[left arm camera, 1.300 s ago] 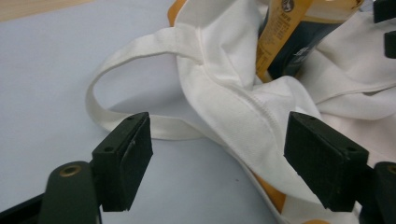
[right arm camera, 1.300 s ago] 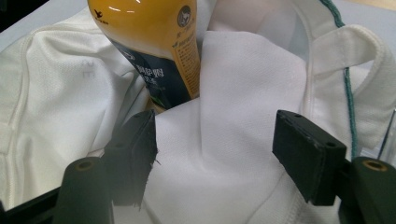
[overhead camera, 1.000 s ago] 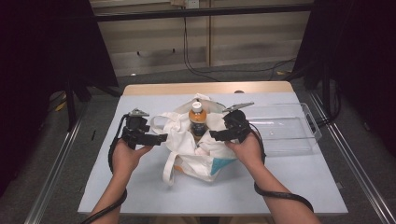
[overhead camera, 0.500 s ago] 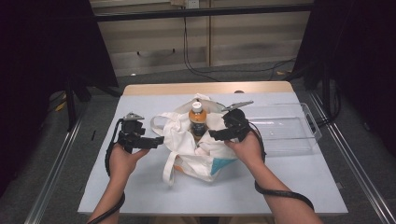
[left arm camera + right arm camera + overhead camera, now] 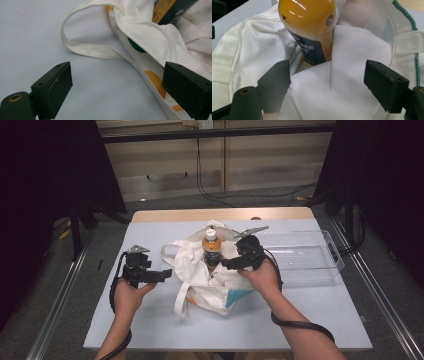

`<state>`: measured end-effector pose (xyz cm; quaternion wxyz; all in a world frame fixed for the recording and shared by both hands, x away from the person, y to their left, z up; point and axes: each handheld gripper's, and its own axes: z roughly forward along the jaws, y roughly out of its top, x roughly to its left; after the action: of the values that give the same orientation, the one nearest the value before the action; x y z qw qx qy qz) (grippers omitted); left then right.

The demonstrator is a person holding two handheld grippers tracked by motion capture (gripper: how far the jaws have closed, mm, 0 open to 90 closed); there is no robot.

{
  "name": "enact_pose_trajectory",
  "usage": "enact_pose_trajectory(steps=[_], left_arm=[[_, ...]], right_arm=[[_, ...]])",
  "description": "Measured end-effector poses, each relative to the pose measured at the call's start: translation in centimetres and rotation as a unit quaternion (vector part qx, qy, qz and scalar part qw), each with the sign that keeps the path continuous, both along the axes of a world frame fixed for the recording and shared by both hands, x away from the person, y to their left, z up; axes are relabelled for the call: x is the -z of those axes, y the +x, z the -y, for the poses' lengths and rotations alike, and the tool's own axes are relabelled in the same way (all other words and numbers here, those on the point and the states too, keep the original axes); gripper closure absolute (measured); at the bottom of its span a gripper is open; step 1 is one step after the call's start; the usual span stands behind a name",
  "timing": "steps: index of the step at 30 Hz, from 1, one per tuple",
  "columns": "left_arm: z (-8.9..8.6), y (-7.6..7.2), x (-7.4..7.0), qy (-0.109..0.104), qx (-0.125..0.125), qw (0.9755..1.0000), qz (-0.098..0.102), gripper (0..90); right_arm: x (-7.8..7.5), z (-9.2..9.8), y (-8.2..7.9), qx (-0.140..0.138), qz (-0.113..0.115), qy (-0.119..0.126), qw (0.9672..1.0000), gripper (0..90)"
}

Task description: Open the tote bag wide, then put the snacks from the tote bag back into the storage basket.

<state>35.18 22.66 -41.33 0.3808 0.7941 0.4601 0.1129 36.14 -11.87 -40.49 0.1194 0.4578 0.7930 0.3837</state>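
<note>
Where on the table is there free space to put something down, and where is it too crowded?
Bare table lies along the near edge in front of the white bag, and at far left beyond the left gripper. The clear tray on the right looks empty. The middle is crowded: the bag, the bottle standing in it, and the right gripper at its side.

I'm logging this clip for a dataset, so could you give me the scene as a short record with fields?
Work in hand: bottle stands in a white cloth bag
Left tongs: open, just been opening, nothing between them, beside the bag's strap
Right tongs: open, just been opening, bag cloth lies between them unpinched
Also on table: clear plastic tray, right of the bag
</note>
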Motion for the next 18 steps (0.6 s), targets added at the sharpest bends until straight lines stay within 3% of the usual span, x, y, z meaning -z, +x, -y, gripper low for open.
enact_pose_trajectory(steps=[2, 5, 10, 18], left_arm=[[0.0, -0.1, 0.1, -0.005, -0.001, 1.0000, 0.003, 8.6], [0.1, -0.1, 0.1, 0.007, 0.007, 0.9999, 0.004, 7.8], [0.3, -0.2, 0.1, -0.006, 0.009, 0.9999, -0.003, 7.4], [0.0, -0.2, 0.1, -0.007, 0.008, 0.9999, -0.003, 7.4]], right_arm=[[-0.1, -0.1, 0.0, 0.002, -0.001, 0.002, 1.0000, 20.9], [-0.2, -0.3, 0.1, -0.002, 0.001, 0.002, 1.0000, 20.8], [-0.3, -0.9, 0.3, -0.015, 0.009, -0.002, 0.9998, 19.0], [-0.4, -1.4, 0.4, -0.024, 0.004, -0.003, 0.9997, 18.6]])
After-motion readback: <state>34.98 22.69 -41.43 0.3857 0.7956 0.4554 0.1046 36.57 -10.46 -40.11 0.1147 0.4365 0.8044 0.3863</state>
